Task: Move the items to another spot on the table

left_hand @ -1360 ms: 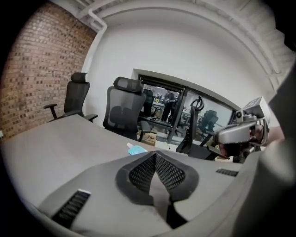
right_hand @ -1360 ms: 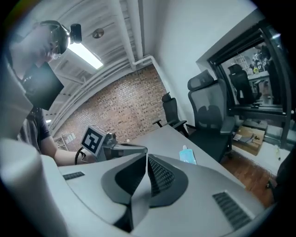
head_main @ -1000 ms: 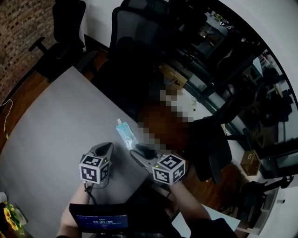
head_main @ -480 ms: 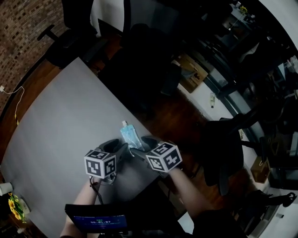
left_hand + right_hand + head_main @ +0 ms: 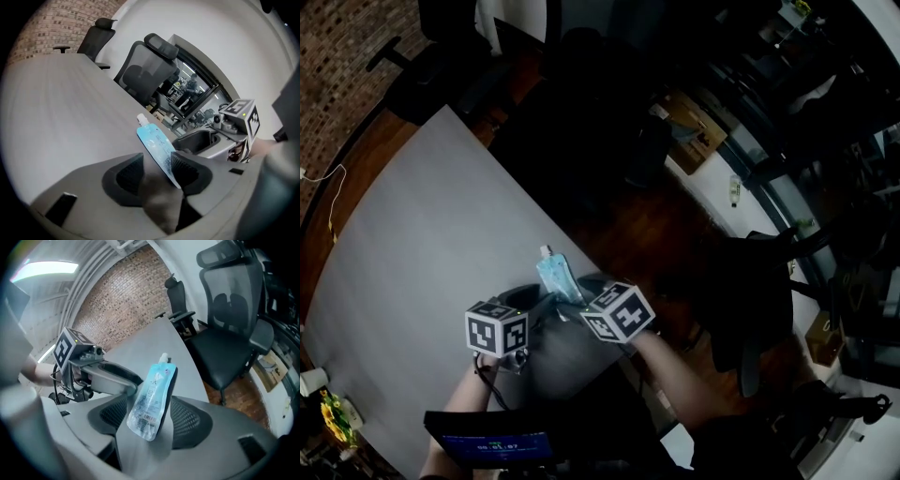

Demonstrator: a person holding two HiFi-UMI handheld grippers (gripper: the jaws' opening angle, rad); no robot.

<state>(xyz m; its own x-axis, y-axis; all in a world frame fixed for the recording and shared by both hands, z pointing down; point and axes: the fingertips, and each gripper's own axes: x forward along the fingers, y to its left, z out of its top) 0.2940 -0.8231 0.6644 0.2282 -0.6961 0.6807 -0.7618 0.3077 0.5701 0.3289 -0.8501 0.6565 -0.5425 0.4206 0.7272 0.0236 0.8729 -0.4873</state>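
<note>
A dim office with a brick wall (image 5: 337, 56) and dark mesh chairs (image 5: 145, 70) surrounds a broad grey table (image 5: 412, 244), bare over most of its top. The one item, a light blue spouted pouch (image 5: 555, 278), lies flat near the table's right edge, spout pointing away from the person.

Both claws angle down at its near end from either side, probably so one can take it while the other steadies it. The left claw (image 5: 539, 302) has just been opening and stands spread, with the pouch's lower end between its pads. In its own view the pouch runs close along the right pad, and whether they touch is hard to say. The right claw (image 5: 579, 292) has also just been opening. Its pads stand apart on either side of the pouch and clear of it.

In the head view the marker cubes cover both sets of jaws and the pouch's near end.
</note>
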